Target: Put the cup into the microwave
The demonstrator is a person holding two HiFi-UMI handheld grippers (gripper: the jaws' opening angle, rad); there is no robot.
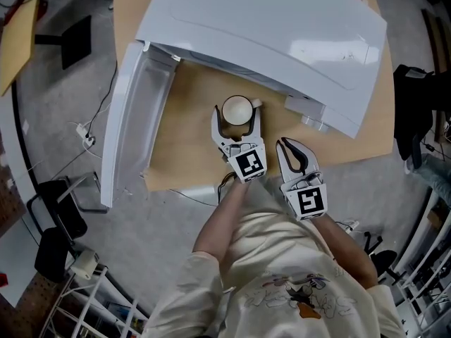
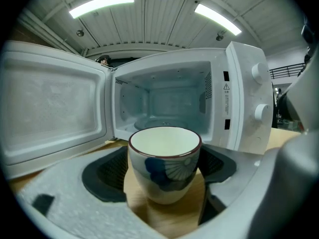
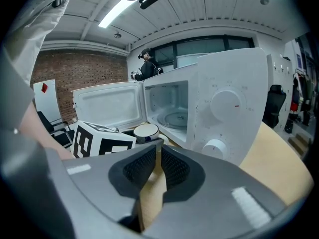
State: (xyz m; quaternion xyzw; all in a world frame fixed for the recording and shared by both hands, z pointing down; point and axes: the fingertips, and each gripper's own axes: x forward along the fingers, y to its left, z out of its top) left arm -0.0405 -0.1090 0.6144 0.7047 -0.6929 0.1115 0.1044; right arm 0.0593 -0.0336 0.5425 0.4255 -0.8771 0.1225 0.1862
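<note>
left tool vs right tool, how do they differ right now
Jaws: the left tool stands wide, pads against the sides of the cup; the right tool is shut with nothing between its pads.
Place: the left tool faces the open microwave cavity; the right tool sits beside it, back from the cup, facing the control knobs.
Both are white with black pads and carry a marker cube.
</note>
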